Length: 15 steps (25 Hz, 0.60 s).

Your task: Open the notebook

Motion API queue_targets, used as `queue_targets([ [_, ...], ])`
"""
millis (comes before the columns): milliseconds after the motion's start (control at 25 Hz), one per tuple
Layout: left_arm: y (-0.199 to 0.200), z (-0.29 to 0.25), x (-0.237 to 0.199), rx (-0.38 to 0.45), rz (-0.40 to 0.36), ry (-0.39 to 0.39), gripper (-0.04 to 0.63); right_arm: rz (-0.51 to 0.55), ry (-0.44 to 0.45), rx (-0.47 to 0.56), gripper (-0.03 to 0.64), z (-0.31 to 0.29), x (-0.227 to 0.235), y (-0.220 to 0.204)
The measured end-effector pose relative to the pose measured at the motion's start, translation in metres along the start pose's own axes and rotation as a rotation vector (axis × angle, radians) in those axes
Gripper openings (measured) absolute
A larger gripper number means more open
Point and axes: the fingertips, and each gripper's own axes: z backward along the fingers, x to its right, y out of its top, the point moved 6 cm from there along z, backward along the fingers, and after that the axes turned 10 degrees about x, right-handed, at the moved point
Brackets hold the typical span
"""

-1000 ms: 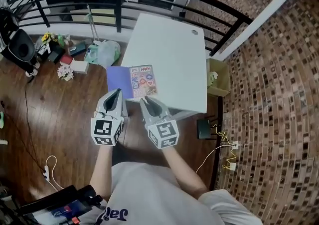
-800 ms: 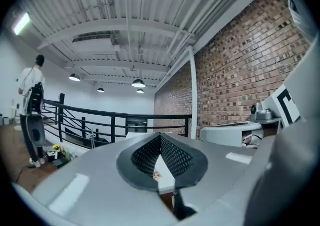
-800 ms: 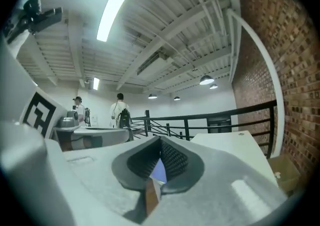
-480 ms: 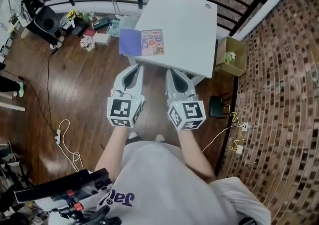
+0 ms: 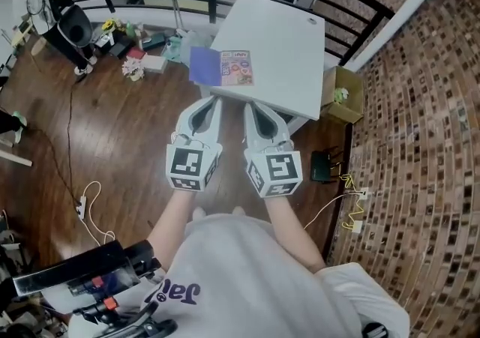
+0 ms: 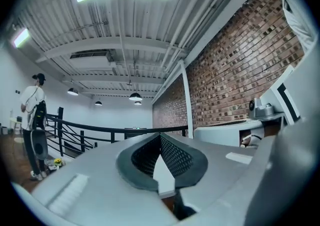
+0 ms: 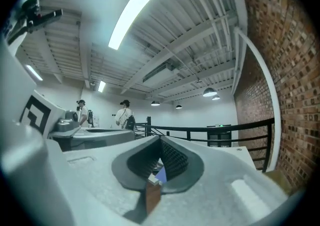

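Looks like the job's basically done here. The notebook (image 5: 223, 67) lies flat and open at the near left corner of the white worktop (image 5: 285, 37). 2 pages are showing: a plain purple one on the left, which seems to stick out a bit past the worktop's edge, and a colourful sticker-type one on the right.

Neither claw is touching it. The left claw (image 5: 212, 102) and the right claw (image 5: 251, 106) sit side by side, pointing level, short of the worktop's near edge and over the wooden floor (image 5: 120, 127). Both are clenched with nothing in them. Each one's own view shows the tips pressed together with only empty air behind them ( (image 6: 160, 137) and (image 7: 160, 142)).

My guess is there's nothing left to do, unless the person wants the book pushed fully onto the worktop.
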Motion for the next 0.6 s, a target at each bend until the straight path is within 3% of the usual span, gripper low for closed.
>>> queue_targets([
  [600, 0.007, 0.011, -0.015, 0.027, 0.018, -0.015, 0.017, 0.051, -0.055, 0.014, -0.009, 0.007, -0.013, 0.014],
])
